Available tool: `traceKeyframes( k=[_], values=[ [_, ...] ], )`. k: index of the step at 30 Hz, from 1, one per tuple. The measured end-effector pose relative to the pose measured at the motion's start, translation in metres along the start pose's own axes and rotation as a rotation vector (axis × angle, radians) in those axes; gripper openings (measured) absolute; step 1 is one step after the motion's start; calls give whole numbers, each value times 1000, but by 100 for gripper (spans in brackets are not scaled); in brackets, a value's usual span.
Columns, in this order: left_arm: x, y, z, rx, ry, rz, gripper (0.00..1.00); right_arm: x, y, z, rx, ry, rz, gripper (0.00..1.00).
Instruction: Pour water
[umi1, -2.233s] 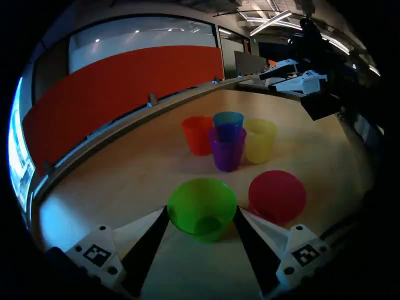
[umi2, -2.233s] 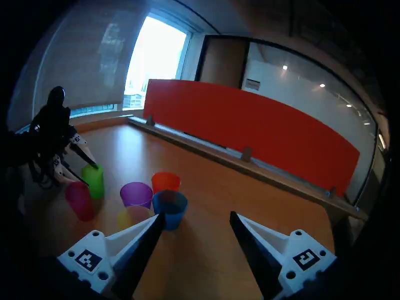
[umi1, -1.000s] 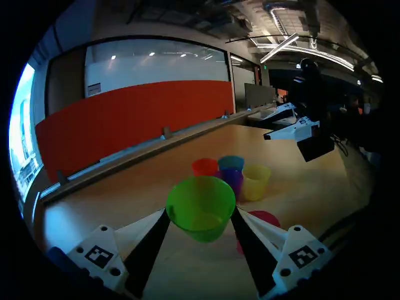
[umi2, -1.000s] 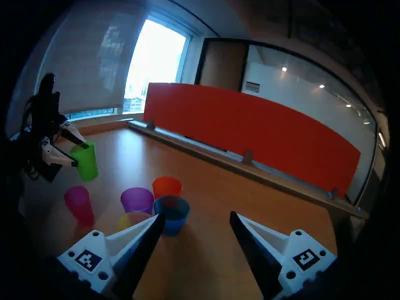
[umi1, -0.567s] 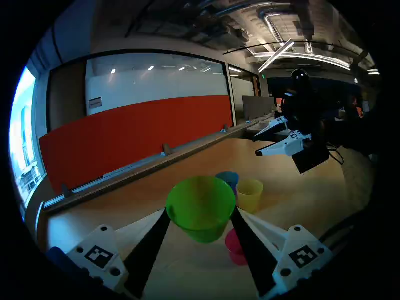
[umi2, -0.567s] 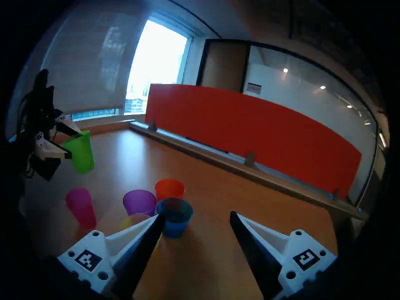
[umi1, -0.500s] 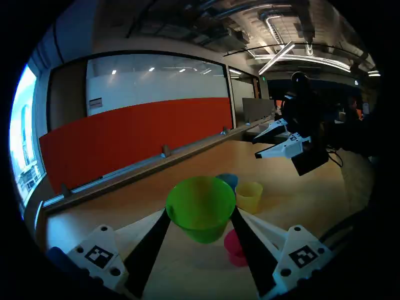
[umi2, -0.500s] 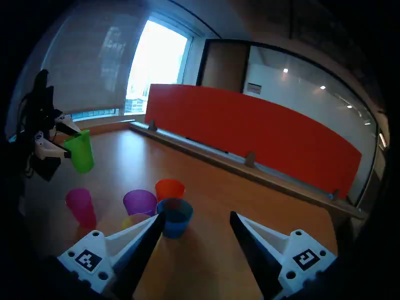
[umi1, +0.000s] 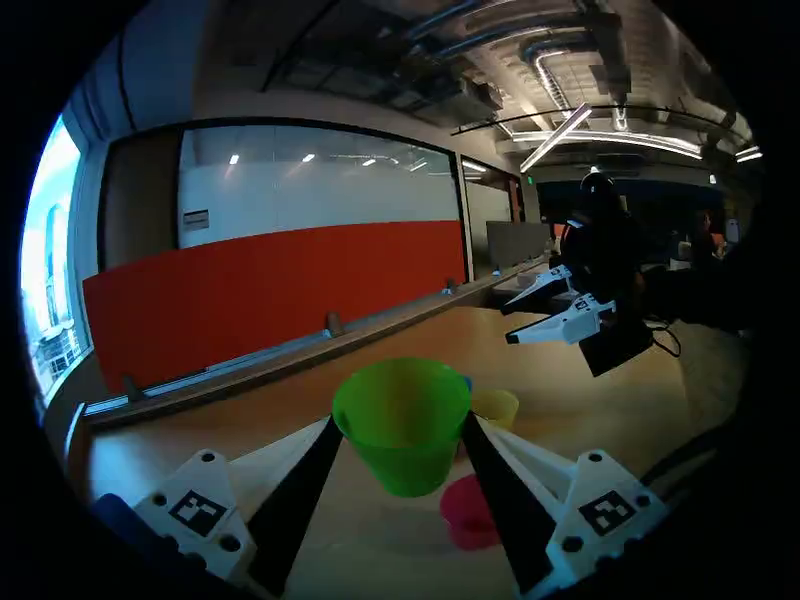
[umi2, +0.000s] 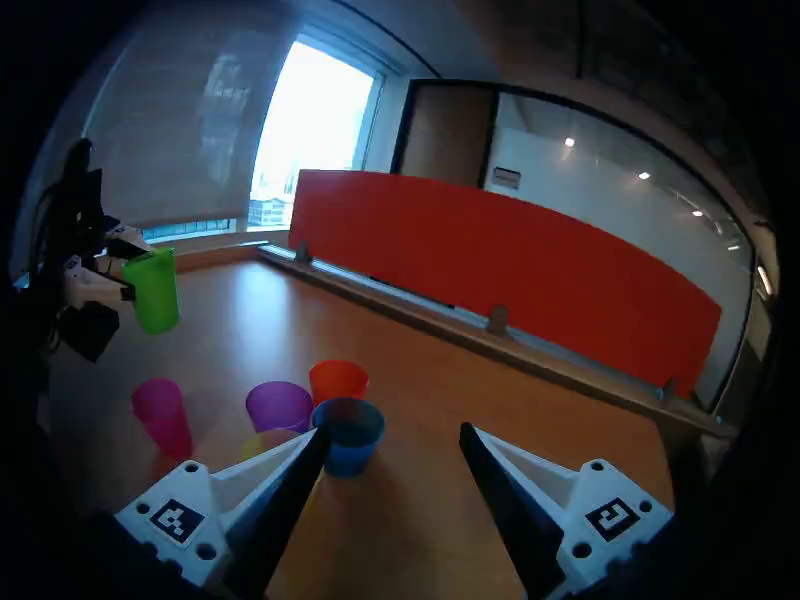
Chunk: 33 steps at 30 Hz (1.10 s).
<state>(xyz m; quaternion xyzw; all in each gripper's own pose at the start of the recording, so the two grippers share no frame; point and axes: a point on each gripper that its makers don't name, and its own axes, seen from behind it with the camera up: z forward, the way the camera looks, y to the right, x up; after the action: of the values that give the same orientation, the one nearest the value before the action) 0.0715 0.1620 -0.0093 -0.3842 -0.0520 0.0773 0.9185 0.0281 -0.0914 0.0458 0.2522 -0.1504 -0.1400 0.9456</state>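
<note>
The wooden table (umi2: 430, 345) bears five cups at lower left in the right gripper view: pink cup (umi2: 162, 412) apart, then purple cup (umi2: 277, 406), orange cup (umi2: 337, 381), blue cup (umi2: 347, 436) and yellow cup (umi2: 262, 443) clustered together.

Office, long wooden desk (umi2: 450, 380), red divider panel (umi2: 500, 260), glass-walled room (umi1: 320, 190), ceiling strip lights (umi1: 558, 138)

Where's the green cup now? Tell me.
The green cup is clamped in the left gripper, at the right gripper view's far left, above the pink cup on the table.
</note>
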Motion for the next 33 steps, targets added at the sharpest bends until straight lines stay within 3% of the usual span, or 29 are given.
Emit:
traceKeyframes(
  k=[15,18,27,33],
  values=[
    [10,10,5,-17,53,-51,86,1,-2,1,-1,6,5,100],
    [11,17,5,-44,61,-55,85,2,-3,2,2,11,7,100],
    [15,30,-1,-88,59,-11,83,3,-7,11,11,16,6,100],
    [15,33,-1,-100,60,-22,83,2,-5,19,18,13,10,100]
  ],
)
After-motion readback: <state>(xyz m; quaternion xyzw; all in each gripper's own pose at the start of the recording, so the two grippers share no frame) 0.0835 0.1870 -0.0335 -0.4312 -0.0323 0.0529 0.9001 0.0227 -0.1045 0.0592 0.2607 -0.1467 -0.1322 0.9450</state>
